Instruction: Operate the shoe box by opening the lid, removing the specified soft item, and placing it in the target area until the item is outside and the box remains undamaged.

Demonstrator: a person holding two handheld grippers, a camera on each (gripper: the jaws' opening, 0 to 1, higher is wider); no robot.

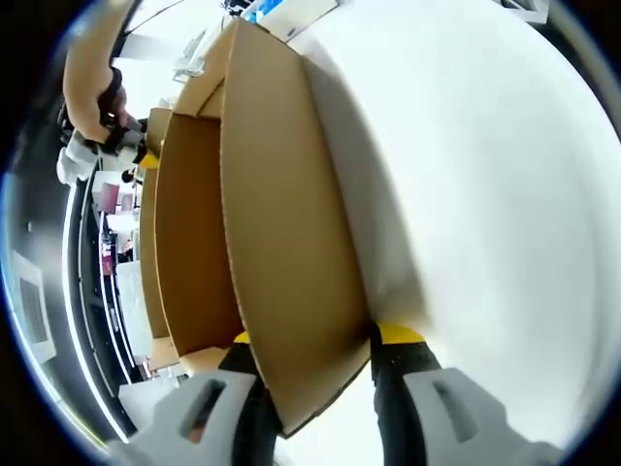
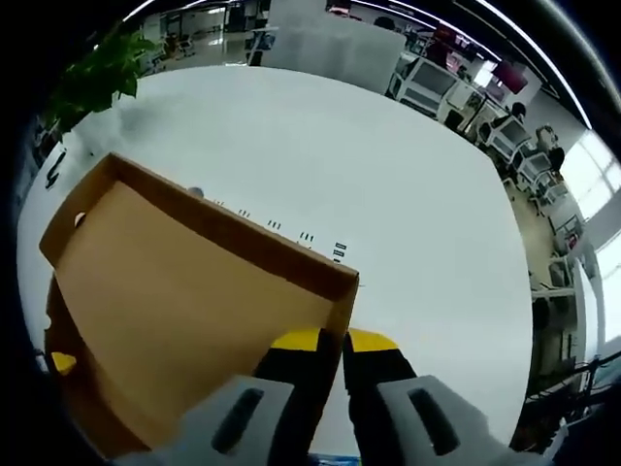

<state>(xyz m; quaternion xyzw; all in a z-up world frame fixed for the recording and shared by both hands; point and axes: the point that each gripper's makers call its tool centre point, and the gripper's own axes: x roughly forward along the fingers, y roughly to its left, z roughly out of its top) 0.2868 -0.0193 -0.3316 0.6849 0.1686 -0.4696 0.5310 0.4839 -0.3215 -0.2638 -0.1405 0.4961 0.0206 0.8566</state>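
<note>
Both tools, left and right, pinch the brown lid; its small black print is unreadable.

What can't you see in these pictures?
- Left gripper view: the box inside is seen edge-on; the lid hides whatever is in it.
- Right gripper view: the lid covers the box below, so no soft item can be made out.
- Left gripper view: the other tool is too small to read.

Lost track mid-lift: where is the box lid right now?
The cardboard lid stands raised on edge in the left gripper view, pinched between the left gripper jaws, white table behind. In the right gripper view the right gripper grips its rim.
</note>
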